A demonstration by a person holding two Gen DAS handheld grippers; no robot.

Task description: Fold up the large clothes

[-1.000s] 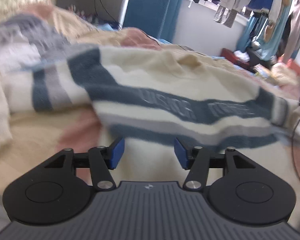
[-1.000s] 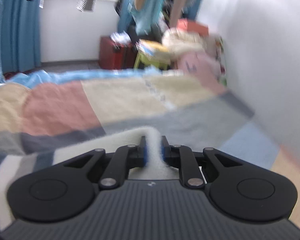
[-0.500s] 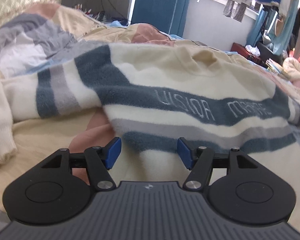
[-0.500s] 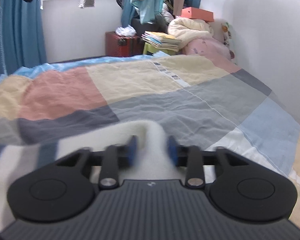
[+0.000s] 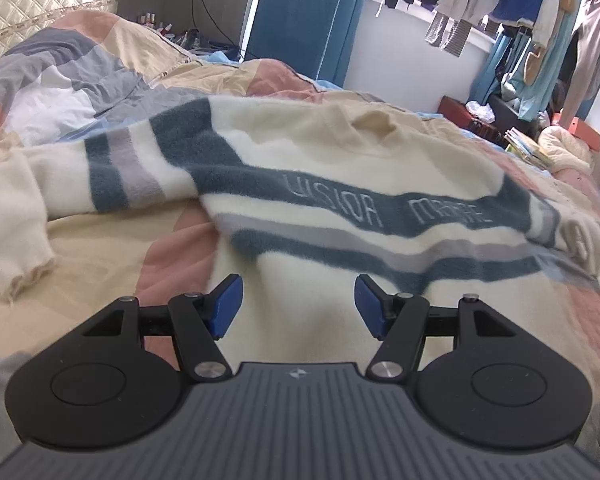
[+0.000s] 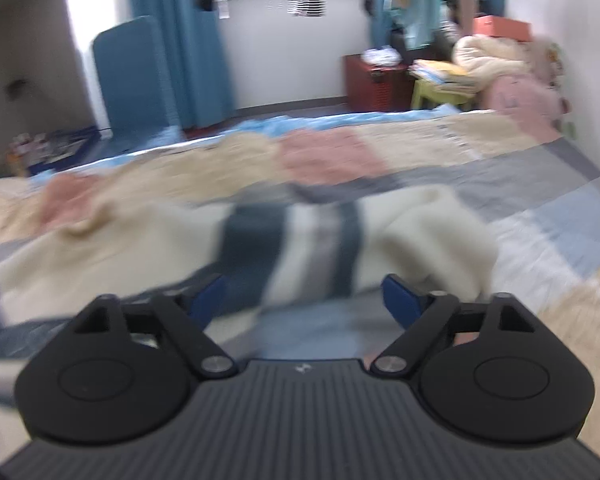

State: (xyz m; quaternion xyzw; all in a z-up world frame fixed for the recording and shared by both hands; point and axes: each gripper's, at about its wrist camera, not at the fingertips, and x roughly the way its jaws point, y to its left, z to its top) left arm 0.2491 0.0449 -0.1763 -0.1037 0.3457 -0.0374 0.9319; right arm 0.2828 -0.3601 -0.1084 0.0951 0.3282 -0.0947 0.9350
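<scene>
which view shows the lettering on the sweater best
The left wrist view: the sweater lies sharp there, with its lettering readable on the dark band. The right wrist view shows only a blurred striped sleeve, no lettering.

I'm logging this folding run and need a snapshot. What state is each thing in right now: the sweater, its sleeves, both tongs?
Striped sweater: spread face-up on the patchwork quilt, not folded.
Far sleeve: stretched out flat, cuff loose.
Near sleeve: bunched, folded inward, released.
Left tongs: open, empty, over the hem.
Right tongs: jaws just opened wide, gripping nothing.
</scene>
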